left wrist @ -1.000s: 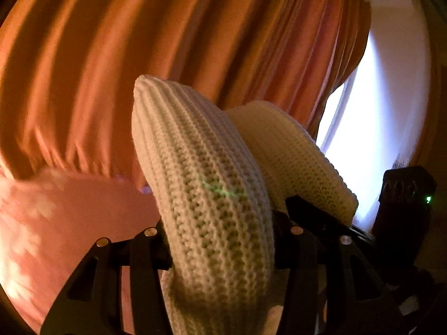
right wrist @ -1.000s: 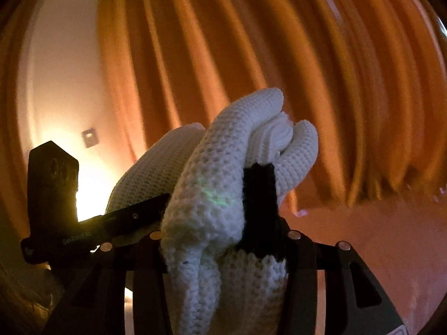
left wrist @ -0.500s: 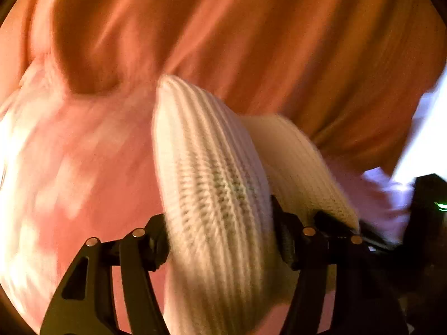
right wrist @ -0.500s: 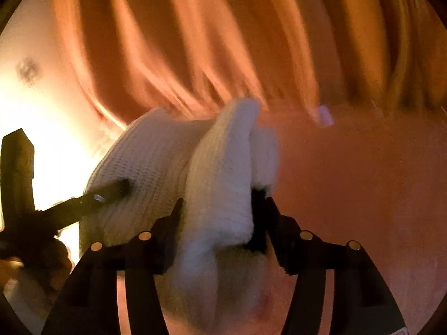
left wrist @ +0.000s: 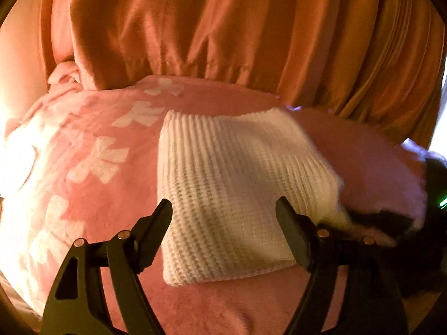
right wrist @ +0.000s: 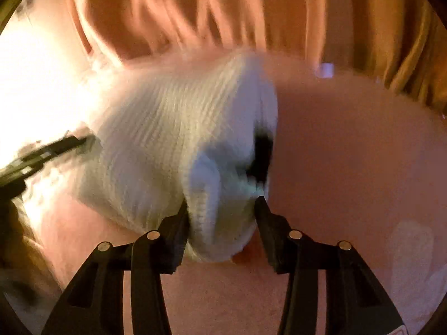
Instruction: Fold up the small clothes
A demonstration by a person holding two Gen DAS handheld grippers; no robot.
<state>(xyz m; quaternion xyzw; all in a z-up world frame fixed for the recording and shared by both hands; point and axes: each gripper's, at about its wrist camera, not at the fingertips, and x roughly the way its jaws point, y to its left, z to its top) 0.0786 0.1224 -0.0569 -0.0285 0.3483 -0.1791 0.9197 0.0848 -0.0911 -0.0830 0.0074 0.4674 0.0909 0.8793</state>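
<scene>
A white ribbed knit garment [left wrist: 223, 162] lies flat on a pink blanket [left wrist: 111, 195] with white flowers. My left gripper [left wrist: 223, 205] hovers over its near edge. The jaws are opening wide and the knit lies between them, but the pads do not press on it. In the right wrist view the same garment [right wrist: 156, 145] is blurred. My right gripper [right wrist: 222, 203] has its bunched end between the fingers; the jaws are closing and both pads touch the knit. A black patch [right wrist: 262, 153] shows in the folds there. The left gripper's finger [right wrist: 50, 150] reaches in from the left.
Orange curtains [left wrist: 223, 28] hang right behind the blanket's far edge. Bare pink blanket [right wrist: 349, 153] stretches to the right of the garment. Strong light [right wrist: 28, 69] washes out the left of the right wrist view. The right gripper's dark body [left wrist: 391, 223] sits at the garment's right corner.
Both grippers came down from in front of the curtain with the knit. The garment, which hung bunched in the jaws, now lies spread on the blanket. The left jaws spread and let it go.
</scene>
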